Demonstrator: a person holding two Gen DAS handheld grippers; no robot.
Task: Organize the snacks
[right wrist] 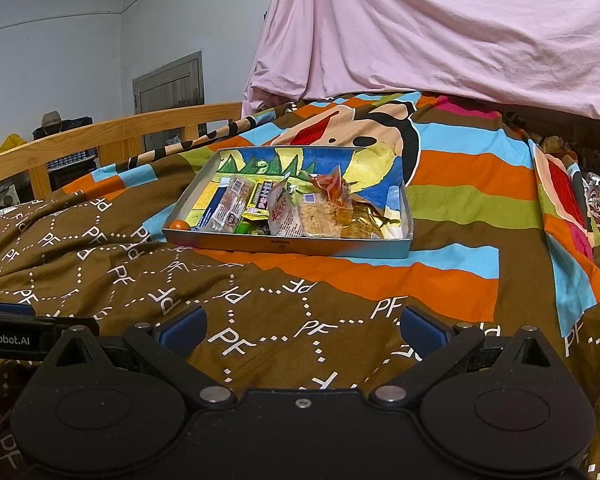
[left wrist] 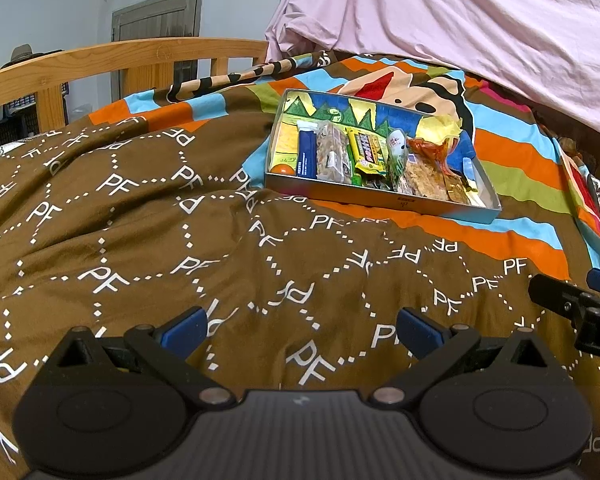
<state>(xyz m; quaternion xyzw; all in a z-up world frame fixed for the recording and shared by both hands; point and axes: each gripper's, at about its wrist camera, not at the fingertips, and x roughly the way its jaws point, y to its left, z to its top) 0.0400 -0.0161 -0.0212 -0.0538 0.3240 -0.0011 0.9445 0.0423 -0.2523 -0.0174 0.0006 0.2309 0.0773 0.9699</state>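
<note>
A shallow grey box [left wrist: 384,199] [right wrist: 284,245] with a painted colourful floor lies on the bed. Several wrapped snacks lie side by side in it: a blue bar [left wrist: 306,154], a nut bar [left wrist: 332,156], a yellow packet [left wrist: 366,154], a rice cake [left wrist: 424,178] [right wrist: 320,218]. A small orange ball [left wrist: 283,169] [right wrist: 179,225] sits in the box's near left corner. My left gripper [left wrist: 300,330] is open over the brown blanket, well short of the box. My right gripper [right wrist: 302,328] is open too, nothing between its blue pads. The right gripper's fingers [left wrist: 568,300] show at the left view's right edge.
The bed is covered by a brown "PF" blanket [left wrist: 180,264] and a striped cartoon blanket [right wrist: 460,200]. A wooden headboard rail [left wrist: 100,60] runs at the left. A pink draped sheet [right wrist: 440,32] hangs behind the box. A grey door [right wrist: 168,84] is in the far wall.
</note>
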